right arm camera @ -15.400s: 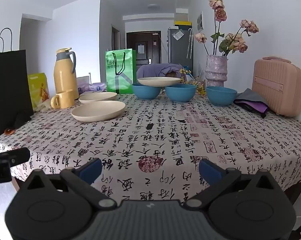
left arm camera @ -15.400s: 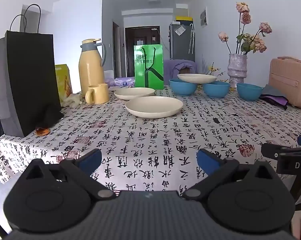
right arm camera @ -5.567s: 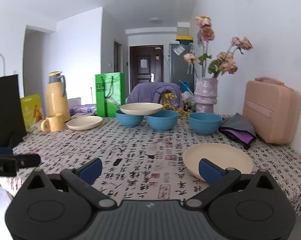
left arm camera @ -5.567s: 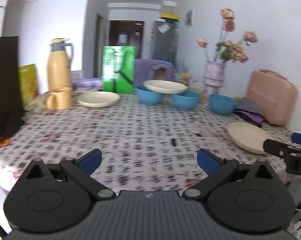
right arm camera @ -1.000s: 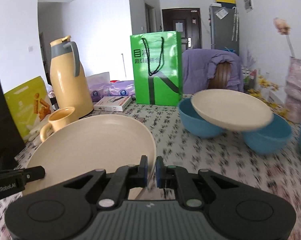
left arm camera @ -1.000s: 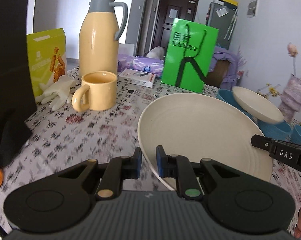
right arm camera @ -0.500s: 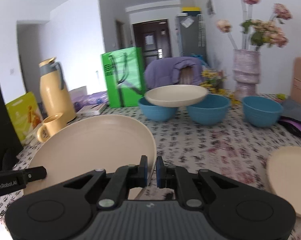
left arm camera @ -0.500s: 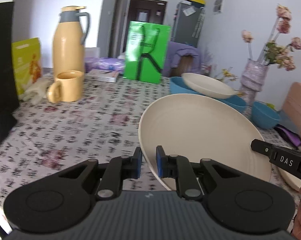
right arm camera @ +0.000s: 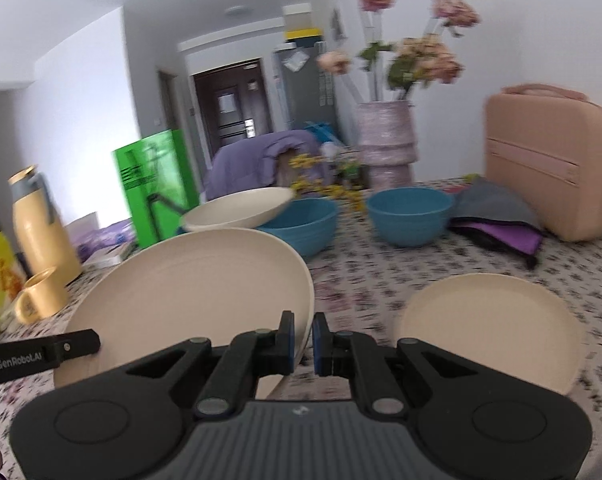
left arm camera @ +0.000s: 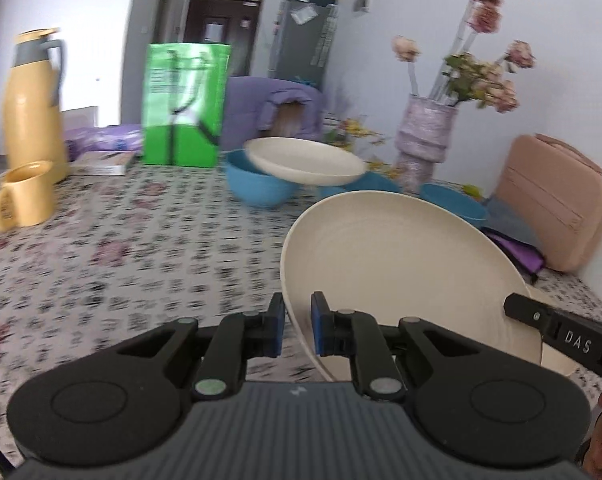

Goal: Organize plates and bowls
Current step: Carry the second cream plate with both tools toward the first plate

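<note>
A wide, shallow cream plate (left arm camera: pixel 397 264) hangs tilted above the patterned tablecloth (left arm camera: pixel 141 248), its opposite rims pinched by the left gripper (left arm camera: pixel 297 328) and the right gripper (right arm camera: pixel 302 342); a second cream plate (right arm camera: pixel 489 332) lies on the cloth near two blue bowls (right arm camera: pixel 409 216).

Worktop (left arm camera: pixel 149 248) under a white cloth printed with black characters. Far left: tall yellow thermos jug (left arm camera: pixel 31 104) behind a yellow mug (left arm camera: pixel 21 200). Centre back: glossy green paper bag (left arm camera: pixel 183 106). Right: mauve ribbed vase (right arm camera: pixel 387 142) of dried pink roses (blurred), then a pink hard case (right arm camera: pixel 551 164).
</note>
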A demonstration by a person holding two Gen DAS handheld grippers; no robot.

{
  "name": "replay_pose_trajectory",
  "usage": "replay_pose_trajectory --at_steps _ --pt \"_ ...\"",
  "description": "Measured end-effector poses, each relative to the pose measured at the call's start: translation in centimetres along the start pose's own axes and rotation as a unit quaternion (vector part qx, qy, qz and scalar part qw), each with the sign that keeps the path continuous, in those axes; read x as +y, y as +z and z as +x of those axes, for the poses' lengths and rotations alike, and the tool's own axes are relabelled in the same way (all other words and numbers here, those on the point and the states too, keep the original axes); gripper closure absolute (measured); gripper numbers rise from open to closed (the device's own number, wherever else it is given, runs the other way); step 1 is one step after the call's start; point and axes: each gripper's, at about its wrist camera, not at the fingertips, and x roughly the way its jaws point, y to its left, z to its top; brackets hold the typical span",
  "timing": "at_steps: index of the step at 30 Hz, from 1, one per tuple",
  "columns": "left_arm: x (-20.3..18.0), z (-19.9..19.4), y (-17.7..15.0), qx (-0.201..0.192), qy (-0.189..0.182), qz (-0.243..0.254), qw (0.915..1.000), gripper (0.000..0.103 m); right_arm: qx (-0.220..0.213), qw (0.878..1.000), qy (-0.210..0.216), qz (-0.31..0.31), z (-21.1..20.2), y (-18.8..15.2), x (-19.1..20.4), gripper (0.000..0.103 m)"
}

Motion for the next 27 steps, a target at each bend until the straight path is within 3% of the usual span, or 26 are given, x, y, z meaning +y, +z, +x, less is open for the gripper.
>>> replay_pose_trajectory --at_steps 13,27 --pt "-9.9 6.4 0.0 0.034 -0.085 0.063 0.9938 0.09 0.003 0.994 -0.092 0.061 -0.9 -0.2 -10.3 0.093" --pt "-16.6 14.6 -1.2 0.095 -0.133 0.064 0.9845 0.091 0.035 0.983 -0.158 0.087 1.9 0.1 -18.1 0.093"
